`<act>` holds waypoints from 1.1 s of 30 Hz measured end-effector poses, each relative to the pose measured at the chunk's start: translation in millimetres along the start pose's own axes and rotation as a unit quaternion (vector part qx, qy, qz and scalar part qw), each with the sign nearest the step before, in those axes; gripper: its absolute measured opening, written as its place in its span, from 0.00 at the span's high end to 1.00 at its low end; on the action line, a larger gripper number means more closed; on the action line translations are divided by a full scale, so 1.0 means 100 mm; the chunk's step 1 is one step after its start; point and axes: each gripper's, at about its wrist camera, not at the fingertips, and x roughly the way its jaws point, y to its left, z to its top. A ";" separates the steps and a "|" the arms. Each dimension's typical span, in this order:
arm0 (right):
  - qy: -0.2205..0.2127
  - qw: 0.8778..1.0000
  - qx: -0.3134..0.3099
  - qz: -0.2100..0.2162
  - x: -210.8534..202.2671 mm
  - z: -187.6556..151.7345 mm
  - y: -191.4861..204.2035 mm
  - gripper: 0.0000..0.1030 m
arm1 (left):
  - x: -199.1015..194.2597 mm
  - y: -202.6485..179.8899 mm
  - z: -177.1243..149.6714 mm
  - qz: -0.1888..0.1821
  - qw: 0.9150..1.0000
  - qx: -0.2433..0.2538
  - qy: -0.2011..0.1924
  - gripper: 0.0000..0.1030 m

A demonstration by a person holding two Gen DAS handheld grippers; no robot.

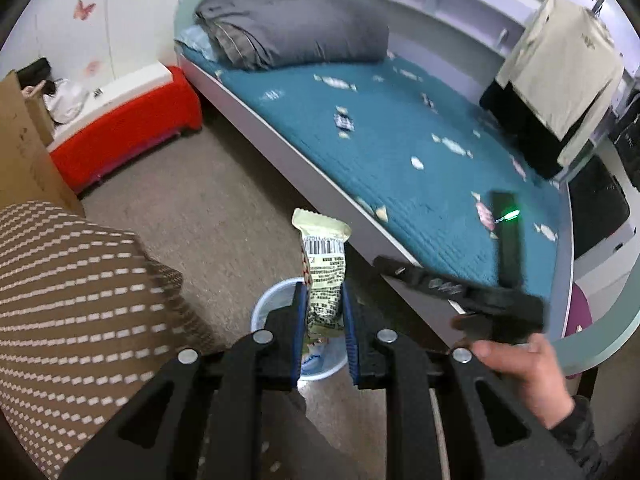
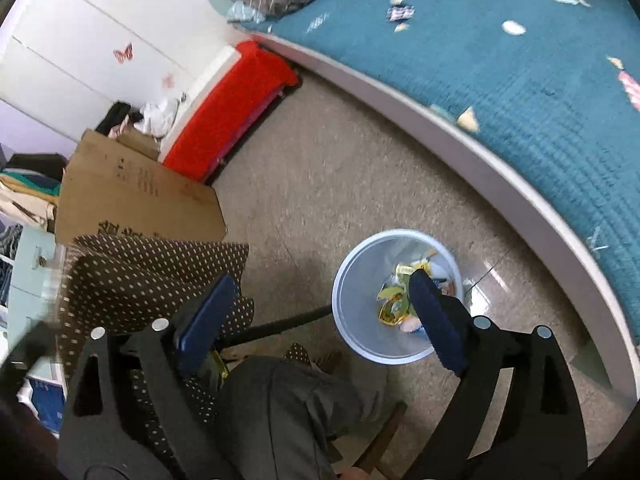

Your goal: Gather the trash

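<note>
- The bed (image 1: 400, 152) with blue cover stood beside the floor, wrappers scattered on it.
- The bin (image 2: 360, 280) stood near the bed, trash inside.
- The left gripper (image 1: 324, 304) pinched a snack wrapper (image 1: 322, 264) above the bin.
- The right gripper (image 2: 320, 312) was wide, with nothing between.

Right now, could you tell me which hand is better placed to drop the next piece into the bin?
Left: its tool grips a snack wrapper above the bin. The right tool is open and empty.
</note>
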 end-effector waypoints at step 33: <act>-0.092 0.980 -0.175 0.006 -1.38 -0.74 1.52 0.06 | -1.66 0.03 -0.83 0.195 0.956 -0.087 -0.202 0.07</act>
